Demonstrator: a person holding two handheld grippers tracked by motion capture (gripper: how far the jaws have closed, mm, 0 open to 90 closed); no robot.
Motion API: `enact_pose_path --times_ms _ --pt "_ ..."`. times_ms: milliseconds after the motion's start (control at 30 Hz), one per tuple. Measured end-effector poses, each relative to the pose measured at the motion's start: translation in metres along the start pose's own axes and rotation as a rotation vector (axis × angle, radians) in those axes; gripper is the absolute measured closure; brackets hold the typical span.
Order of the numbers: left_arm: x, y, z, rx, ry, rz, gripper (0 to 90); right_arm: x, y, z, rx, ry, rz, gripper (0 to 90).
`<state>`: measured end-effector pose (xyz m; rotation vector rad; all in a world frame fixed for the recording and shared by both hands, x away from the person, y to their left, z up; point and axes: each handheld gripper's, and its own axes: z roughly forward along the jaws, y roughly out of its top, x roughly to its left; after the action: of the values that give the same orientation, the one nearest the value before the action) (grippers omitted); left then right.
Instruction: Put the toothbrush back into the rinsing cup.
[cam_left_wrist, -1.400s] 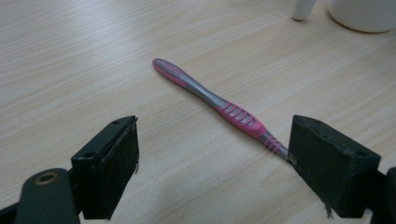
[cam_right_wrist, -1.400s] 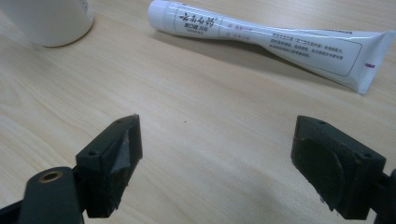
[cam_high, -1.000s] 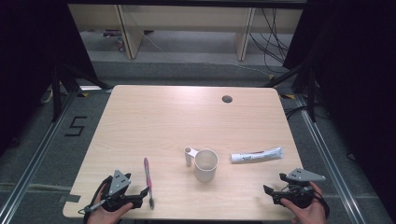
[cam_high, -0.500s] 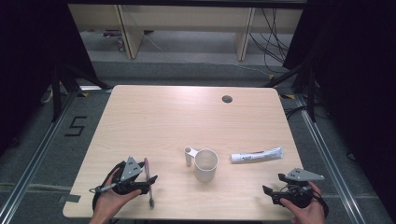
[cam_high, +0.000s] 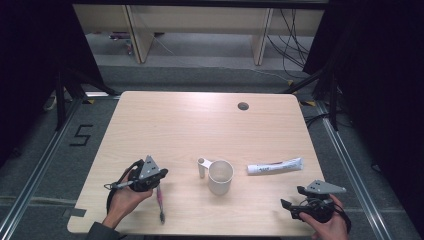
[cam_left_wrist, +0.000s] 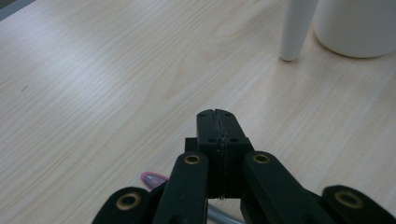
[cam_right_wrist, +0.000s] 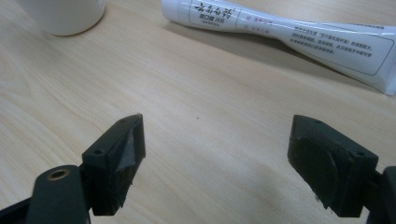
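Over the pink-handled toothbrush (cam_high: 160, 201) on the wooden table (cam_high: 200, 125), left gripper (cam_high: 161, 173) jaws pressed together, empty; right gripper (cam_high: 292, 197) jaws spread wide near white toothpaste tube (cam_high: 275, 166).

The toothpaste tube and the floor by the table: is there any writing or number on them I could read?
"5": a dark digit marked on the grey floor left of the table.
Toothpaste tube: printed lines of small characters and a boxed block of text, too small and blurred to read.
White cup: no writing that I can see.
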<state>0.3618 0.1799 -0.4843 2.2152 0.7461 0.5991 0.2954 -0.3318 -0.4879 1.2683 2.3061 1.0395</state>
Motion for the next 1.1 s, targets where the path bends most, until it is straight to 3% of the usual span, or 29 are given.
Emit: enact_pose_path --times_ms 100,267,367,400,433,567,633,667,1067,1100 --pt "0.006 -0.002 0.008 0.036 -0.003 -0.013 89.6 0.0 0.0 0.001 -0.002 0.012 0.003 20.3" --pt "0.011 -0.008 0.013 0.055 -0.008 -0.035 89.6 0.0 0.0 0.001 -0.001 0.006 -0.006 20.6" --pt "0.014 -0.011 0.014 0.081 -0.014 -0.026 89.6 0.0 0.0 0.002 0.0 0.012 -0.011 20.7" --pt "0.014 -0.013 0.015 0.077 -0.011 -0.043 89.6 0.0 0.0 0.002 0.002 0.009 -0.011 20.7" --pt "0.017 -0.014 0.015 0.095 -0.012 -0.021 89.5 0.002 -0.001 0.002 0.003 0.012 0.003 20.7" --pt "0.018 -0.019 0.015 0.104 -0.018 -0.035 89.6 0.001 0.0 0.001 0.003 0.007 -0.004 20.8" --pt "0.022 -0.023 0.011 0.11 -0.014 -0.043 89.6 0.003 -0.001 0.001 0.011 0.014 0.024 20.8" --pt "0.023 -0.025 0.01 0.108 -0.019 -0.046 89.6 0.001 0.0 0.002 0.002 0.018 -0.004 20.9" --pt "0.027 -0.055 -0.024 0.1 -0.013 -0.094 89.4 0.003 0.0 0.002 0.007 0.022 0.0 21.1" --pt "0.027 -0.058 -0.027 0.105 -0.015 -0.099 89.3 0.001 0.0 0.002 0.005 0.011 -0.024 21.1"
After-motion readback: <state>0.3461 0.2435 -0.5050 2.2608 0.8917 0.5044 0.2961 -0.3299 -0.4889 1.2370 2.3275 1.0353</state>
